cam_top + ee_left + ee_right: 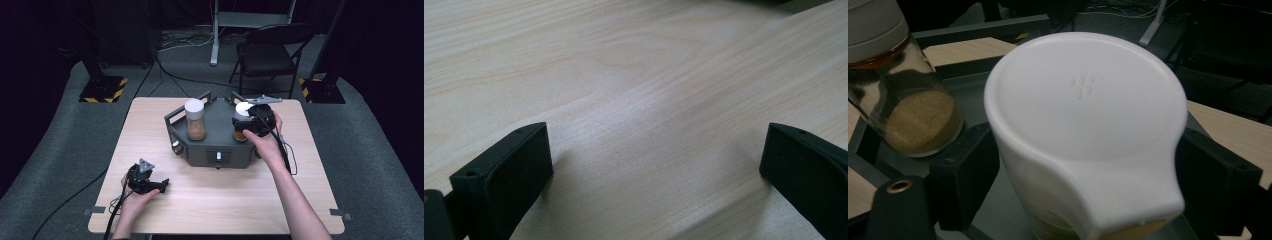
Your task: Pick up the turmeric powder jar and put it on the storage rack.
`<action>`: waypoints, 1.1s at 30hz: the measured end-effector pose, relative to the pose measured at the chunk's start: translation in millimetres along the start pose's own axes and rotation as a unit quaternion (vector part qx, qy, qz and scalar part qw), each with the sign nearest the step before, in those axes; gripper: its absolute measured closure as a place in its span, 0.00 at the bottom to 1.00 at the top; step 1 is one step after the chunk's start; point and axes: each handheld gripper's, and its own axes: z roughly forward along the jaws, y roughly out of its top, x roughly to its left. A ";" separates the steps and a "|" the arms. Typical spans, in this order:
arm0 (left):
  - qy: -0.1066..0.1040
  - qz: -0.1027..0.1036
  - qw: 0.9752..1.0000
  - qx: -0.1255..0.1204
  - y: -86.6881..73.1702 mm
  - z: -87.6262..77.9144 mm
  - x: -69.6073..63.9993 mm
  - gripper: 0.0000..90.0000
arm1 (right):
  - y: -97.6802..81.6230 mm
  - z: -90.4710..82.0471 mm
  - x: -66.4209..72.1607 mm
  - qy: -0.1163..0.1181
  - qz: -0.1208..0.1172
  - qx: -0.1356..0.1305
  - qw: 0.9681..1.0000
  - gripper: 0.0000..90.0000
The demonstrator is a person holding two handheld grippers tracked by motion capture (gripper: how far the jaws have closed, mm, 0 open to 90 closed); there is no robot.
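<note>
Spice jar (1083, 130) with its white flip lid sits right of centre in the high view, on the dark tray (215, 142) on the counter (300, 200). It stands between the jaws of the right claw (1088, 175), which flank its lid on both sides, half spread; whether the pads press cannot be told. A second jar (195, 120) stands further left. Left claw (654, 165) rests wide and empty at lower left.

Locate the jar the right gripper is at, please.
In the high view the white-lidded jar stands on the right of the dark tray, between the right gripper's jaws; the second spice jar stands to its left.
</note>
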 end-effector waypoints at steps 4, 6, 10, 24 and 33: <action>0.000 0.000 1.000 0.000 0.0 0.0 0.0 0.00 | -1.6 -8.6 0.8 0.002 -0.010 0.002 1.000 0.11; 0.000 0.000 1.000 0.000 0.0 0.0 0.0 0.00 | -5.0 -13.0 1.2 -0.001 -0.009 -0.003 1.000 0.09; 0.000 0.000 1.000 0.000 0.0 0.0 -0.1 0.00 | -12.0 -20.7 -1.6 -0.005 -0.003 -0.005 1.000 0.08; 0.001 0.000 1.000 0.001 0.4 -0.1 -0.6 0.00 | -56.8 -44.7 -20.3 -0.006 0.011 -0.025 1.000 0.07; 0.001 -0.001 1.000 0.000 0.1 0.0 -0.7 0.00 | -89.5 -48.5 -26.1 -0.027 0.030 -0.038 0.998 0.05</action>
